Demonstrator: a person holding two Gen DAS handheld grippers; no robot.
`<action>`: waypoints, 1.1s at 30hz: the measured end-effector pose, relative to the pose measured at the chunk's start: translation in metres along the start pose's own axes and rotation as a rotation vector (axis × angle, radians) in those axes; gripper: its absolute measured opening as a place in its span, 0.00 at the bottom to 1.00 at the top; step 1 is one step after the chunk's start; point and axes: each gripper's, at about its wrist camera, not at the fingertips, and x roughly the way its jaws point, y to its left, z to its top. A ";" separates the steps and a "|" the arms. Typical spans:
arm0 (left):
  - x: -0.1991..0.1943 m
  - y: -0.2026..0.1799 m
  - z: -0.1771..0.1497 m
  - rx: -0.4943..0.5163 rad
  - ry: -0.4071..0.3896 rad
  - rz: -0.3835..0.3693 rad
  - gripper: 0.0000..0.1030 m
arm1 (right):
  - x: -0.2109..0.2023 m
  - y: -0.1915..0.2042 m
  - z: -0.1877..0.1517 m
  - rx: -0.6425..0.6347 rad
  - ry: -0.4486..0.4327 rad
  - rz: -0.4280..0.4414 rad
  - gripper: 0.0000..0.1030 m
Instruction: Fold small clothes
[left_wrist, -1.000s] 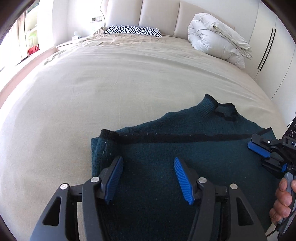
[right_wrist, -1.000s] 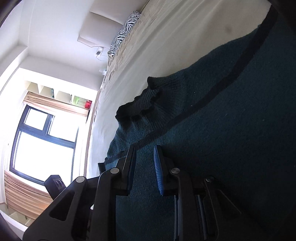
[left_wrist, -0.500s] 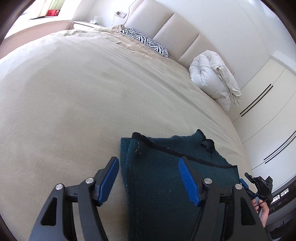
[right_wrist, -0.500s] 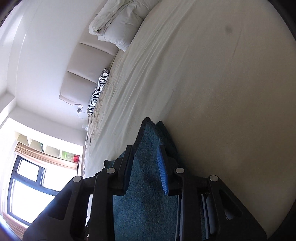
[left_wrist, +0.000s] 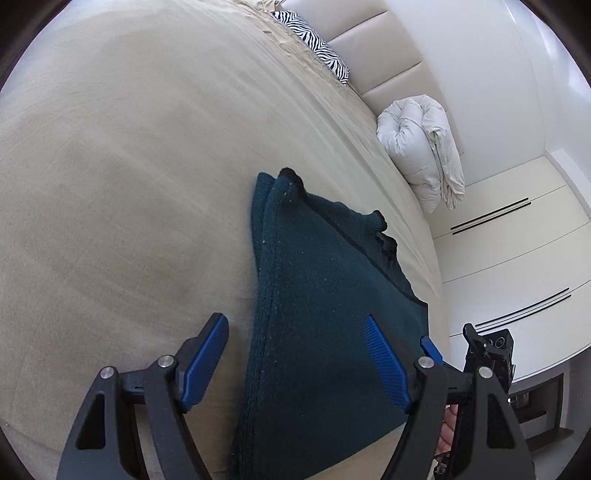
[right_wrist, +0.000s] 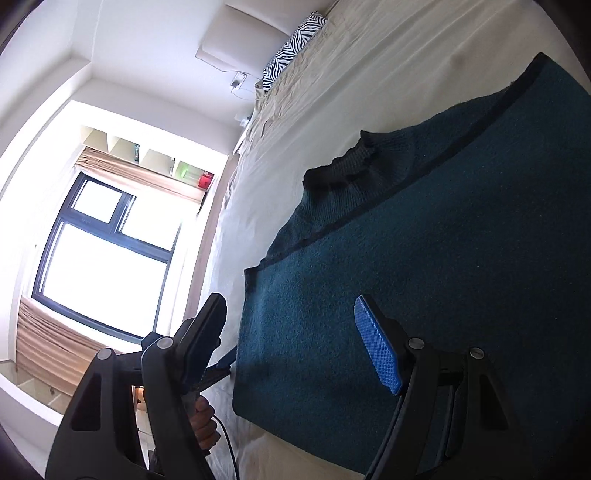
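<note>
I note my right gripper (right_wrist: 299, 339) has released the folded teal sweater (left_wrist: 325, 314); left gripper (left_wrist: 295, 358) also open. Fold laid; smoothing remains.

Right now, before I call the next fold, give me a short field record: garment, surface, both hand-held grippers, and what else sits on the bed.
garment: dark teal sweater, lying flat on the bed, collar toward the headboard, black stripe across it
surface: beige bed sheet
left hand-held gripper: open, straddling the sweater's near edge, nothing clamped
right hand-held gripper: open, over the sweater's corner, nothing clamped
other items: zebra-print pillow and bundled white duvet, both near the headboard
fold state: sleeves appear tucked in; cannot tell how many layers
</note>
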 end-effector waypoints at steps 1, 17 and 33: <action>0.003 -0.001 -0.002 0.004 0.012 0.000 0.75 | 0.007 0.007 -0.009 -0.003 0.019 0.003 0.70; 0.032 0.007 0.010 -0.160 0.189 -0.072 0.47 | 0.085 0.012 -0.013 0.065 0.246 0.080 0.70; 0.022 -0.060 0.015 -0.058 0.167 -0.067 0.13 | 0.107 -0.025 0.007 0.200 0.239 0.173 0.68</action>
